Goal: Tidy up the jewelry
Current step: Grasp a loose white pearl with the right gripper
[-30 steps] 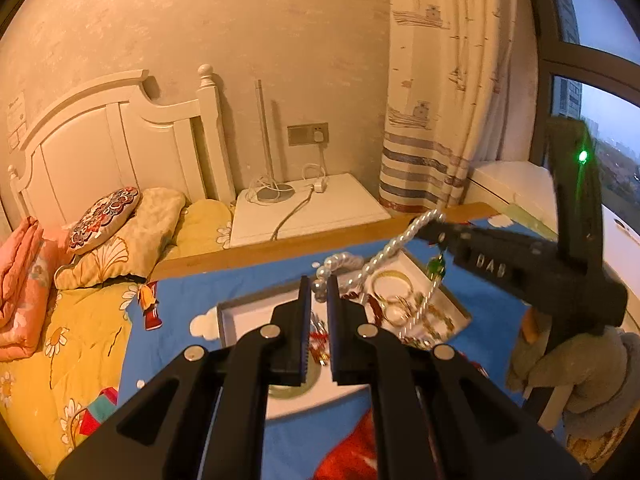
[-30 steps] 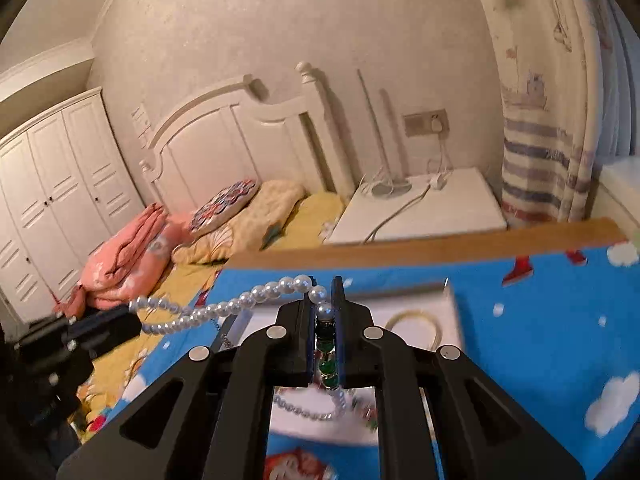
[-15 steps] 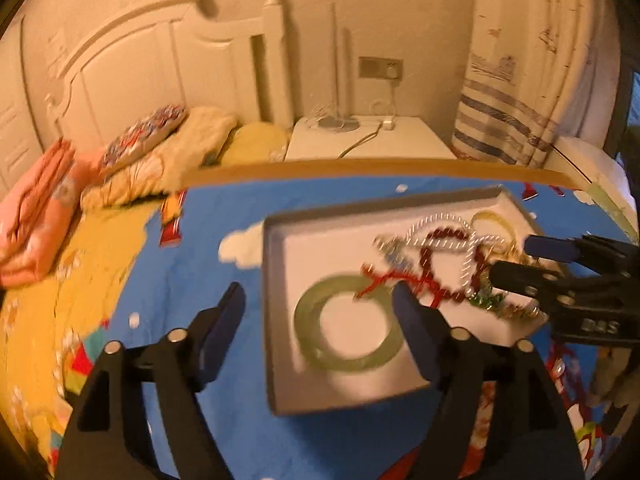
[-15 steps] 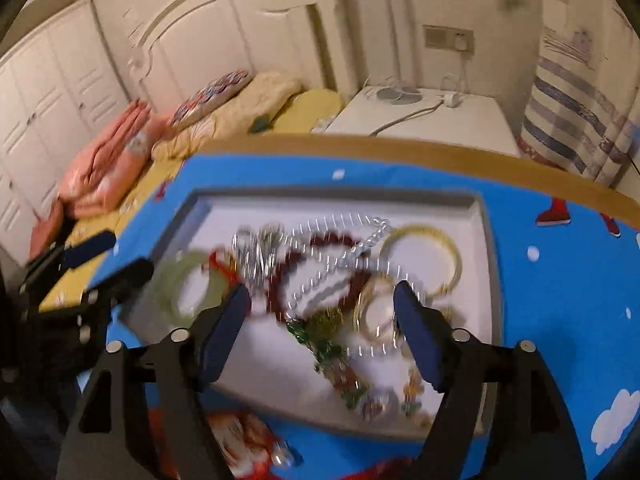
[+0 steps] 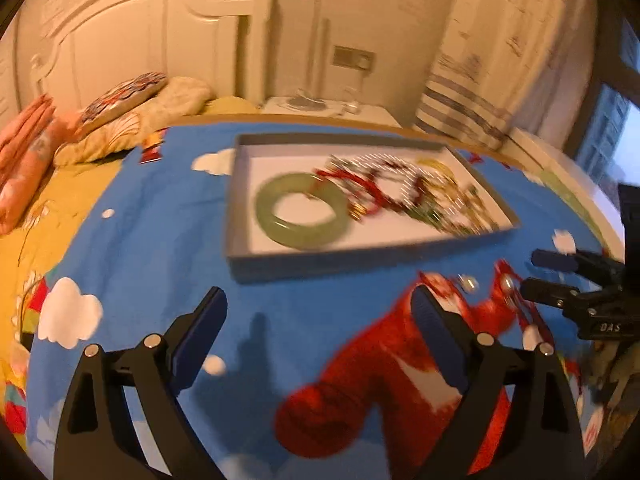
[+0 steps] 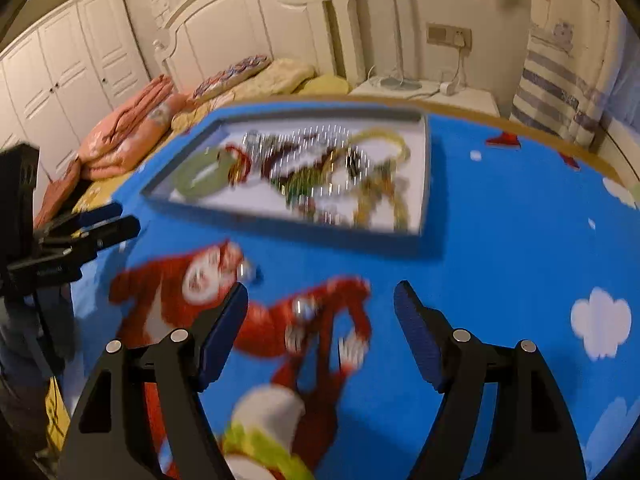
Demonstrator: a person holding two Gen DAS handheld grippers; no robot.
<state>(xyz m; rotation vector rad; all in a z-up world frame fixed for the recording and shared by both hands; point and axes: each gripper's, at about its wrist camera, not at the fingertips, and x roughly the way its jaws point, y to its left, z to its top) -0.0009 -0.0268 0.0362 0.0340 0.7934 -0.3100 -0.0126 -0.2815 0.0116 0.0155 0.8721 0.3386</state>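
A tray (image 5: 236, 200) sits mid-frame on the cloth (image 5: 160, 248); a bangle (image 5: 302, 210) lies in its left part, tangled jewelry (image 5: 432, 192) to the right.

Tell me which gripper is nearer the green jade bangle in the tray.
Left, it seems. The left gripper hangs open just before the tray's near wall, on the green jade bangle end. The right gripper hangs open off the tangled-necklace end.

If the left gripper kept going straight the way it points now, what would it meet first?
Probably the blue cartoon cloth, then the near wall of the gray tray. The left gripper is open and empty; blur leaves depth uncertain.
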